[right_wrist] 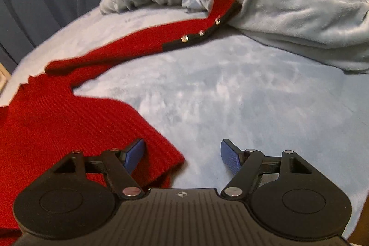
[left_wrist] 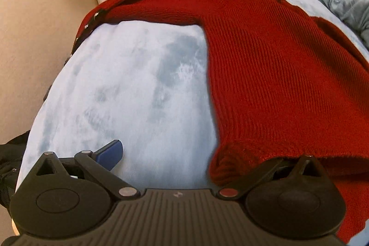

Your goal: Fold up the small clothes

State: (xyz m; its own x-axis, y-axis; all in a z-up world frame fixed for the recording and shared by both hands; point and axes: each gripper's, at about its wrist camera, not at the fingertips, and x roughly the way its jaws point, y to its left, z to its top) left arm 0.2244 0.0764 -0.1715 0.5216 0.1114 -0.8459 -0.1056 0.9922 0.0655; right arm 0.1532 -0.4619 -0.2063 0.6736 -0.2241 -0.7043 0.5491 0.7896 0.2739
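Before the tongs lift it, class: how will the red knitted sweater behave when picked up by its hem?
The red sweater is ribbed knit lying slack on the blue blanket, so it will probably flop and sag. Its long sleeve would likely trail behind. The coarse knit should grip rather than slip.

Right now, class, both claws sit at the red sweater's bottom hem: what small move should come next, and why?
Probably close the right claw on the hem corner of the red sweater. Its fingers stand wide open with that corner between them, nothing gripped, and the sweater lies spread flat on the blue blanket.
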